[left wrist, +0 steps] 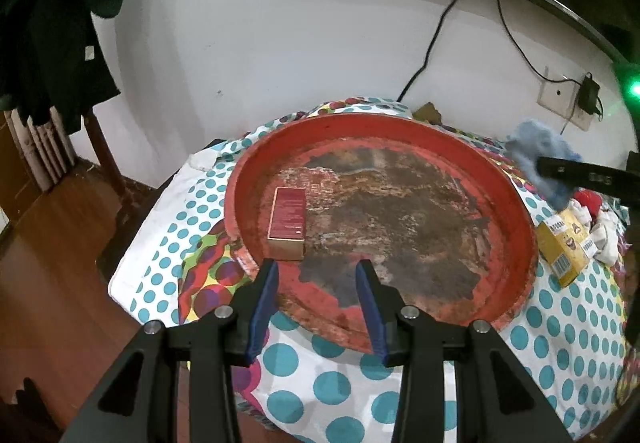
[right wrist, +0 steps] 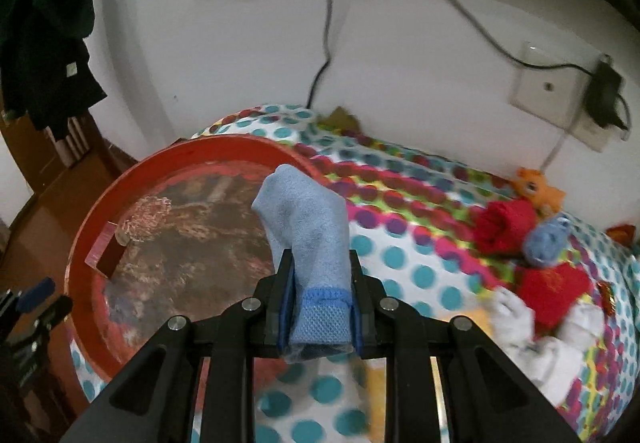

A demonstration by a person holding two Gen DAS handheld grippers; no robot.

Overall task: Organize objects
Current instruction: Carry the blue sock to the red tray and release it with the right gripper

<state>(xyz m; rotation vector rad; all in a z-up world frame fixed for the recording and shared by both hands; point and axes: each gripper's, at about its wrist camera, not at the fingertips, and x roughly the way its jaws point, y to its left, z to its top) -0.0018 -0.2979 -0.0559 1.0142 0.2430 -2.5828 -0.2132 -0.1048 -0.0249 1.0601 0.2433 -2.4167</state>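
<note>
Carrying a blue sock (right wrist: 316, 243), pinched low near its darker cuff band so the toe end stands up and flops free ahead of the right gripper (right wrist: 322, 307); gripped that way, likely, so the loose end can be laid down first. Held above the patterned cloth just beside the right rim of the red round tray (right wrist: 80, 243), seemingly on the way to drop into it. Already lying inside the tray near its left side: a small dark red box (left wrist: 287, 221), flat on the worn floor. Still waiting on the dotted cloth, well apart from the tray: a red rolled sock (right wrist: 506, 223), another blue rolled sock (right wrist: 546, 241), a red packet (right wrist: 554, 291), white socks (right wrist: 516, 319), an orange plush toy (right wrist: 538, 187), and a yellow box (left wrist: 562, 247) seen from the left wrist view. Right fingers (right wrist: 285, 299) closed tight on the sock. Left gripper (left wrist: 316, 275) hanging over the near rim of the tray, fingers (left wrist: 267, 295) partly apart, gripping nothing, touching nothing.
</note>
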